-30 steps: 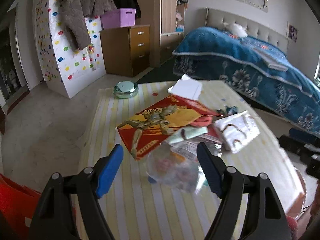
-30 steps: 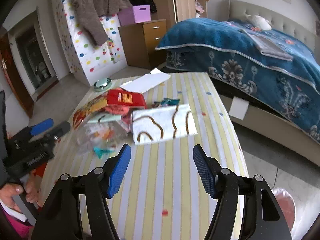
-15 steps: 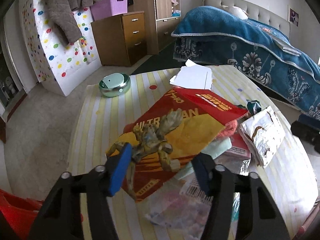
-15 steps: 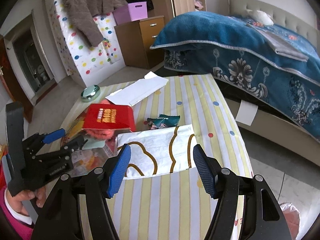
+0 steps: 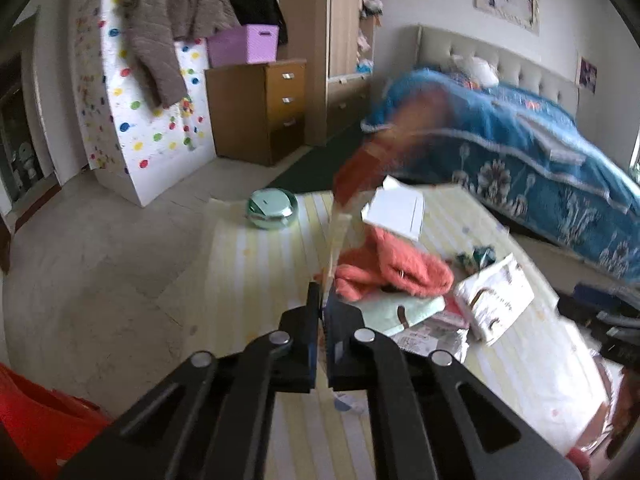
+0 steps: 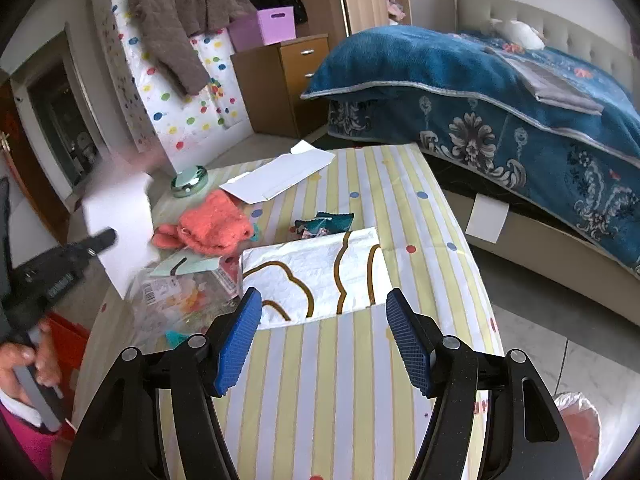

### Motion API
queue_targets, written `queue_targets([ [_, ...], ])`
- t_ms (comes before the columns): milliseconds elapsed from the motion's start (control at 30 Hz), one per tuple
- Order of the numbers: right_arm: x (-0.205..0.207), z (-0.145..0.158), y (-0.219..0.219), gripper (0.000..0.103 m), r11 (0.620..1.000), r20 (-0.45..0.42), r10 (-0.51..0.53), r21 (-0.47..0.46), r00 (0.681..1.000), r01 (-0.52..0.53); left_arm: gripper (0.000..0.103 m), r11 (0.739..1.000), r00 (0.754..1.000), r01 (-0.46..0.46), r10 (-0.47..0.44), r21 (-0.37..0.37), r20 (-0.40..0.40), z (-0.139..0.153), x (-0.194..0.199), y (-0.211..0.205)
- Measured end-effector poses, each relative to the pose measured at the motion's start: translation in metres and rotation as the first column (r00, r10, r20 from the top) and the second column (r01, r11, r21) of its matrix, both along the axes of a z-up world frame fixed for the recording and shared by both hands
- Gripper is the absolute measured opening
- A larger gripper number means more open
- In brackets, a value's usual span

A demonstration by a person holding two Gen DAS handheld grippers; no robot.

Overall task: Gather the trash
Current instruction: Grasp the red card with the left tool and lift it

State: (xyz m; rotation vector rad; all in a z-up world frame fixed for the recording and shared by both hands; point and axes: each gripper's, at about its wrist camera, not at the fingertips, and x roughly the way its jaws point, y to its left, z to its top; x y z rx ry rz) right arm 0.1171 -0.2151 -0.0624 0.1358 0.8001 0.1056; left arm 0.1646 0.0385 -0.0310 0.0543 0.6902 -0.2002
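My left gripper (image 5: 322,300) is shut on the edge of the red and yellow cardboard package (image 5: 352,184) and holds it upright, lifted off the table and blurred; its white back (image 6: 120,224) shows in the right wrist view. My right gripper (image 6: 322,340) is open and empty, just in front of a white bag with gold loops (image 6: 316,276). That bag also shows in the left wrist view (image 5: 496,300). A clear plastic wrapper (image 6: 176,304), a mint card (image 5: 392,312) and a dark teal snack wrapper (image 6: 324,224) lie on the striped table (image 6: 328,400).
An orange knitted cloth (image 5: 392,268), white paper (image 6: 280,180) and a round green tin (image 5: 272,208) lie farther back on the table. A red bag (image 5: 36,412) sits at the table's left. A bin with a plastic liner (image 6: 576,420) stands right. A blue bed (image 6: 500,100) is beyond.
My left gripper closed on the red package and lifted it upright, uncovering the orange cloth. My right gripper stayed open and moved slightly closer to the white bag.
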Motion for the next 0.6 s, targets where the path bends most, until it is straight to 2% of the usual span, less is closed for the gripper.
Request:
queue_targets([
  [133, -0.004, -0.004, 0.003, 0.069, 1.0, -0.011, -0.002, -0.007, 1.0, 0.002, 0.0, 0.999, 0.999, 0.004, -0.002, -0.033, 0.053, 0.018, -0.019, 0.003],
  [233, -0.004, -0.008, 0.004, 0.069, 1.0, -0.027, -0.001, -0.009, 1.0, 0.001, 0.0, 0.998, 0.998, 0.019, -0.015, -0.056, 0.065, 0.022, -0.029, 0.0],
  [367, 0.003, -0.019, 0.009, 0.069, 1.0, -0.05, 0.003, -0.022, 0.999, -0.004, 0.0, 0.998, 0.998, 0.022, -0.018, -0.066, 0.058, 0.018, -0.031, -0.004],
  [600, 0.029, -0.037, 0.037, 0.069, 0.994, -0.079, 0.076, -0.067, 0.994, -0.081, 0.0, 0.997, 1.0, 0.0, 0.002, -0.074, 0.022, 0.003, -0.022, 0.004],
])
